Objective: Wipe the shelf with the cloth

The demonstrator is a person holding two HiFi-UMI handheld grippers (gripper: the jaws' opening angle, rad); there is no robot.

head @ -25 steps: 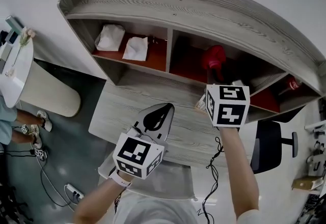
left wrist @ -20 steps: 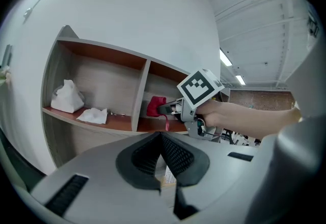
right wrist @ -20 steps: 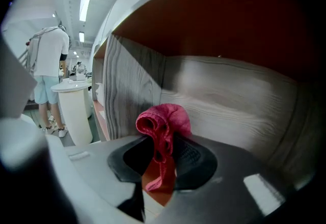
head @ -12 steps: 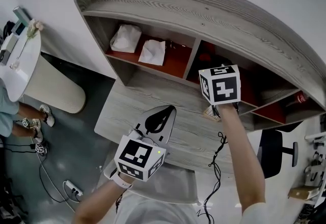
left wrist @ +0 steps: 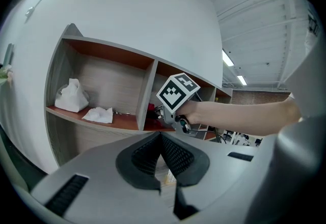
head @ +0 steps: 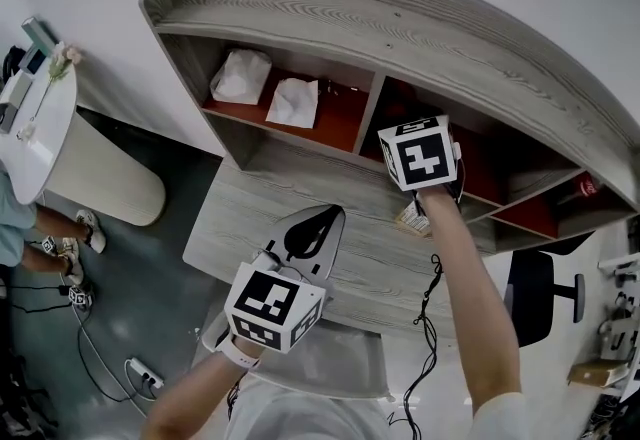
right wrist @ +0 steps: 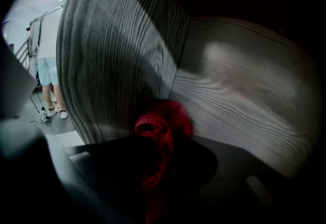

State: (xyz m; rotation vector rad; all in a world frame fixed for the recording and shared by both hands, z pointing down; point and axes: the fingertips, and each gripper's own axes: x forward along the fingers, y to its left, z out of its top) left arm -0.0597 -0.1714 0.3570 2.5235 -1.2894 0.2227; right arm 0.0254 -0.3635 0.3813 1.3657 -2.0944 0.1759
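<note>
The grey wooden shelf (head: 330, 13) has red-brown boards and stands on a grey desk (head: 250, 213). My right gripper (right wrist: 158, 142) is inside the middle compartment, shut on a red cloth (right wrist: 162, 125) that is pressed close to the grey wooden walls. From the head view only its marker cube (head: 420, 153) shows; the jaws and cloth are hidden behind it. My left gripper (head: 312, 231) hovers over the desk's front, shut and empty. In the left gripper view its jaws (left wrist: 160, 141) are pressed together, pointing at the shelf, with the right marker cube (left wrist: 176, 92) ahead.
Two crumpled white cloths (head: 241, 76) (head: 293, 102) lie in the left compartment. A small printed packet (head: 410, 219) lies on the desk below my right hand. A red can (head: 578, 190) is in the far right compartment. A black chair (head: 535, 300) and a cable (head: 425, 328) are at right.
My right gripper moved up and left, deeper into the middle compartment with the red cloth, which its cube now hides from the head view. The left gripper has stayed put.
</note>
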